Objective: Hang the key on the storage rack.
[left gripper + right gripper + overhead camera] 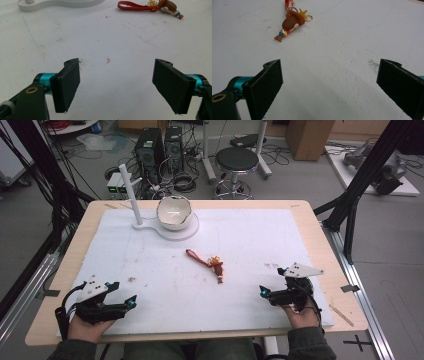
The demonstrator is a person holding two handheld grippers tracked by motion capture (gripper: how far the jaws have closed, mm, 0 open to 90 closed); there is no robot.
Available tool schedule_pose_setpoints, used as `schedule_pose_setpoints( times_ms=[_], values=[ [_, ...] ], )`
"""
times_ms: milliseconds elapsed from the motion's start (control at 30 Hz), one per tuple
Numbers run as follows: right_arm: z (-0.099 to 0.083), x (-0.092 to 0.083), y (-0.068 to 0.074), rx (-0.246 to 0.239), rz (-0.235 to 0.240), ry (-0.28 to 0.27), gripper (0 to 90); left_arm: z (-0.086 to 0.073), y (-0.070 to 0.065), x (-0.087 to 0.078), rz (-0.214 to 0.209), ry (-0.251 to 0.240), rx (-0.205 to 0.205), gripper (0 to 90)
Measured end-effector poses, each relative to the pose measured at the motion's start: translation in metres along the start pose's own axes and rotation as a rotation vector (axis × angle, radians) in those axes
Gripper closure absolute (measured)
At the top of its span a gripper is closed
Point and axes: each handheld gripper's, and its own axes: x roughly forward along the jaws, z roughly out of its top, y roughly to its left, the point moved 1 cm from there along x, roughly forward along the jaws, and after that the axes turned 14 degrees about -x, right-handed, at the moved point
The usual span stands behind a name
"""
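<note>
The keychain figure (217, 267) lies flat on the white mat (165, 285), approx. in the middle of it, nothing touching it; it is a small doll w/ a brown hat and a red strap (196, 258), the strap going up-left from the doll toward the far side of the table; a gold ring and a small gold crown charm sit where strap meets doll. In the right gripper view the keychain figure (290, 23) is at top left, feet pointing to the camera side, well ahead of the jaws; in the left gripper view the keychain figure (168, 7) is at the top right corner, strap (133, 6) stretched to the left.

Beyond the figure, at the far side of the mat, stands a white egg-shaped bowl (173, 213) w/ a jagged rim on a flat white base (187, 232); a white post (129, 190) rises from the left end of that base, tilted a bit.

The right gripper (264, 292) is near the front right edge of the mat, held by a hand (302, 316), pointing left toward the centre; its jaws stand wide apart, nothing btw. them, only bare mat. The left gripper (133, 301) is near the front left corner, held by the other hand (87, 327), pointing right; its jaws are also spread wide, empty. Both grippers are well apart from the figure, one on each side of it; the mat has small dirt marks and stains.
</note>
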Motion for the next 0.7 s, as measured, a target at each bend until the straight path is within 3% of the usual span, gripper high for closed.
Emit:
schedule_pose_setpoints(
  times_ms=[700],
  values=[
    [0.0028, -0.0003, 0.002, -0.002, 0.008, -0.011, 5.8, -0.0002, -0.0022, -0.0004, -0.009, -0.003, 0.005, 22.6]
  ],
)
